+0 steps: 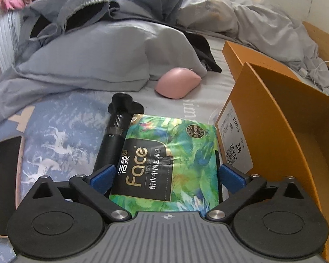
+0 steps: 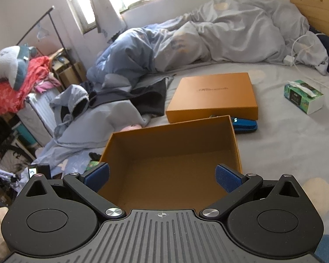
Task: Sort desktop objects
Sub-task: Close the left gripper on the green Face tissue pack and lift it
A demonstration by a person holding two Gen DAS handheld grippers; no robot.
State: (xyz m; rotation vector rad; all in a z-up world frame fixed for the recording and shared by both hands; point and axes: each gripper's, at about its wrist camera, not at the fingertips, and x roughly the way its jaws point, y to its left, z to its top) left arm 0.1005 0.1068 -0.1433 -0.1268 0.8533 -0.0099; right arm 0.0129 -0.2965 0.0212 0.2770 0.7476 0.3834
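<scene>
On the bed (image 2: 274, 149), the open orange box (image 2: 171, 153) sits under the right claw (image 2: 162, 177), spread wide and empty. Just left of it (touching a black bottle (image 1: 111, 140)), the green tissue pack (image 1: 171, 157) lies between the left claw's (image 1: 166, 177) blue pads (image 1: 103, 175), whose contact I cannot tell.

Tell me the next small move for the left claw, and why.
Probably close the left claw on the green tissue pack. Its blue pads sit on either side of the pack with small gaps showing, so it looks open and already lined up. The open orange box stands just to the right, empty in the right wrist view, a likely place for it.
</scene>
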